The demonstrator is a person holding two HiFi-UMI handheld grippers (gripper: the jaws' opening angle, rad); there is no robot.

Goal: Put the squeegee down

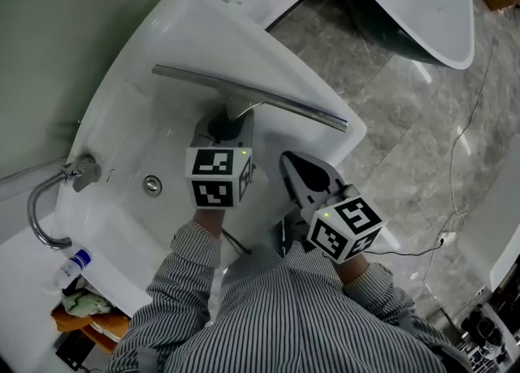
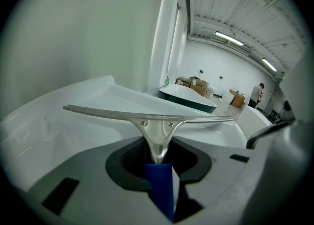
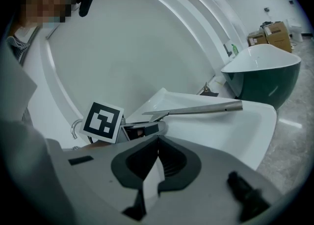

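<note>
The squeegee (image 1: pixel 244 97) has a long metal blade bar, a triangular metal neck and a blue handle. My left gripper (image 1: pixel 226 132) is shut on that handle and holds the bar crosswise over the white basin (image 1: pixel 138 79). In the left gripper view the neck (image 2: pixel 156 138) rises from between the jaws, and the blue handle (image 2: pixel 161 185) lies between the pads. Whether the bar touches the basin I cannot tell. My right gripper (image 1: pixel 296 170) is at the basin's near right rim, shut, with nothing in it. The right gripper view shows the squeegee bar (image 3: pixel 196 109) ahead of my right gripper (image 3: pixel 158 143).
A chrome tap (image 1: pixel 49 209) and a drain (image 1: pixel 152 185) are at the basin's left end. A small bottle (image 1: pixel 75 264) and a cloth lie on the counter lower left. A dark-sided bathtub (image 1: pixel 422 6) stands on the marble floor to the upper right. A cable (image 1: pixel 455 217) runs across the floor.
</note>
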